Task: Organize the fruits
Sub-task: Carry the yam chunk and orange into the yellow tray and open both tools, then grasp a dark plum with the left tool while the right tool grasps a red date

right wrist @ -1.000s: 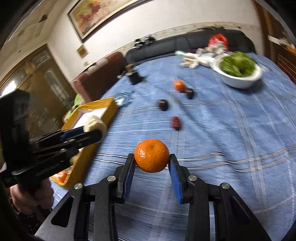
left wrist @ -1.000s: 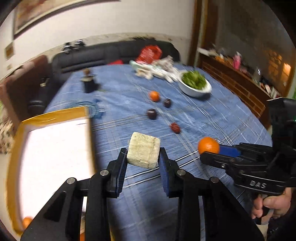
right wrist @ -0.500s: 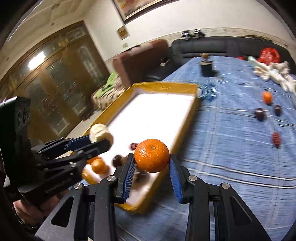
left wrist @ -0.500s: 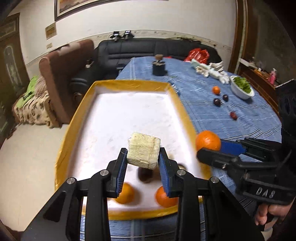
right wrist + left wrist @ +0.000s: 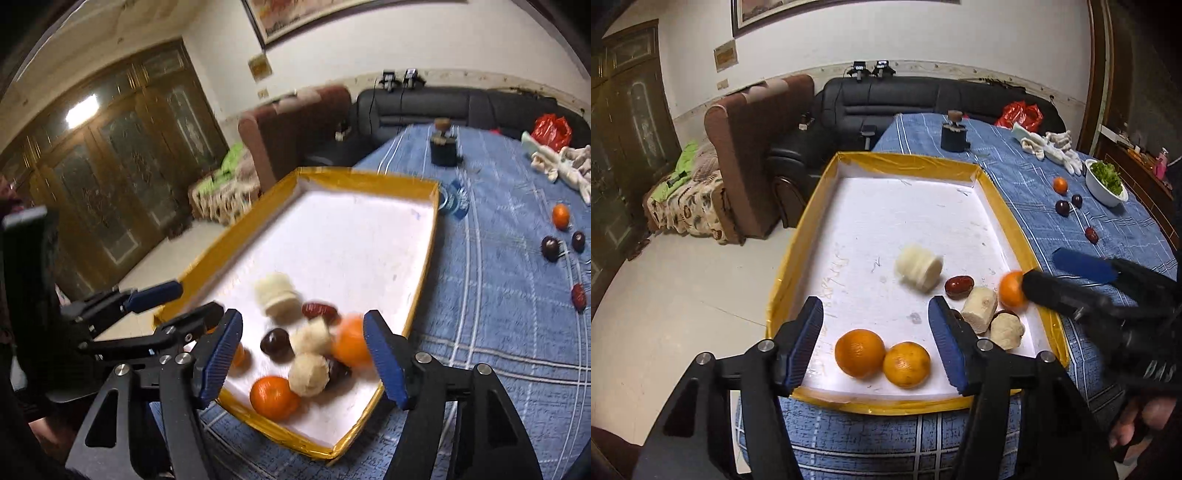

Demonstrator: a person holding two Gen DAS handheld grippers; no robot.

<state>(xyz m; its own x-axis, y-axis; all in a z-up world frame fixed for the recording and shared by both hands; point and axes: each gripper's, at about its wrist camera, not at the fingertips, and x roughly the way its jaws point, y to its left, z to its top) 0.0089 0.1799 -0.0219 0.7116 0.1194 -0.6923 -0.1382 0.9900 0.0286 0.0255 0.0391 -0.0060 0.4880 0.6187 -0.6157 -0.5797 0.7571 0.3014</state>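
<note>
- Both grippers have let go since half a second ago: the pale chunk (image 5: 918,268) that sat between the left gripper's (image 5: 875,345) fingers now lies on the tray floor, and the orange (image 5: 350,340) that the right gripper (image 5: 303,360) clamped shows blurred inside the tray, at its right wall.
- Left gripper: jaws spread wide, nothing between them, over the near end of the yellow-rimmed tray (image 5: 790,258).
- Right gripper: jaws also wide and bare, above the tray's near right corner.
- Nearest in the tray lie two oranges (image 5: 882,357), touching each other.
- Just right of them are two more pale chunks (image 5: 991,317) and dark fruit, with a red date (image 5: 959,285) behind.
- Farther off, on the blue tablecloth (image 5: 1015,177), a small orange (image 5: 1060,184), two dark plums (image 5: 1068,205) and a red date (image 5: 1092,235) lie loose.
- Beyond them stands a white bowl of greens (image 5: 1106,182).
</note>
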